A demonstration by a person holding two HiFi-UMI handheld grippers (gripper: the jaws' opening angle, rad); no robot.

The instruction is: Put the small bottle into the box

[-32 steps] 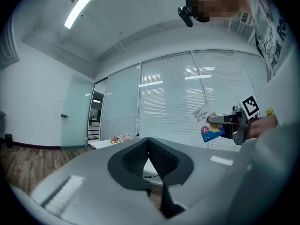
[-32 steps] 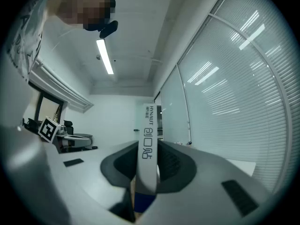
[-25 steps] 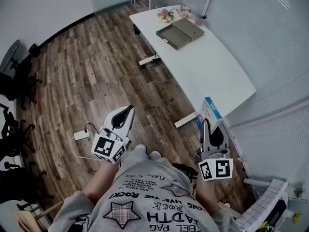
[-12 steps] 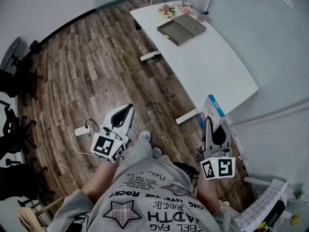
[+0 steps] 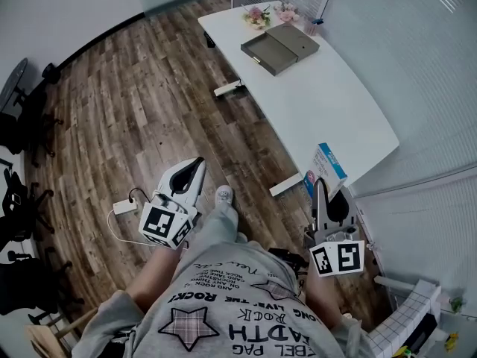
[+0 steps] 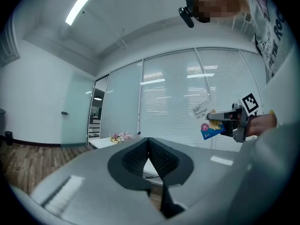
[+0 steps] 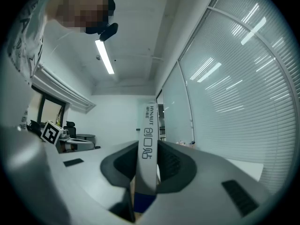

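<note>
The person wears a grey shirt (image 5: 223, 312) with black lettering and a star outline, grey trousers (image 5: 216, 230) and a white shoe (image 5: 223, 195); left gripper (image 5: 198, 164) and right gripper (image 5: 319, 185) each show a pale grey shell, black ribbed pads (image 6: 161, 161) and a black-and-white marker cube (image 5: 165, 226).

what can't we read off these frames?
- Small bottle: not made out in any view; the items by the flowers are too small in the head view.
- Grey box contents: too small, head view.
- Carton faces: right gripper view shows only its edge; right gripper hides its lower end.
- Table: left gripper view, mostly behind the shut left gripper.
</note>
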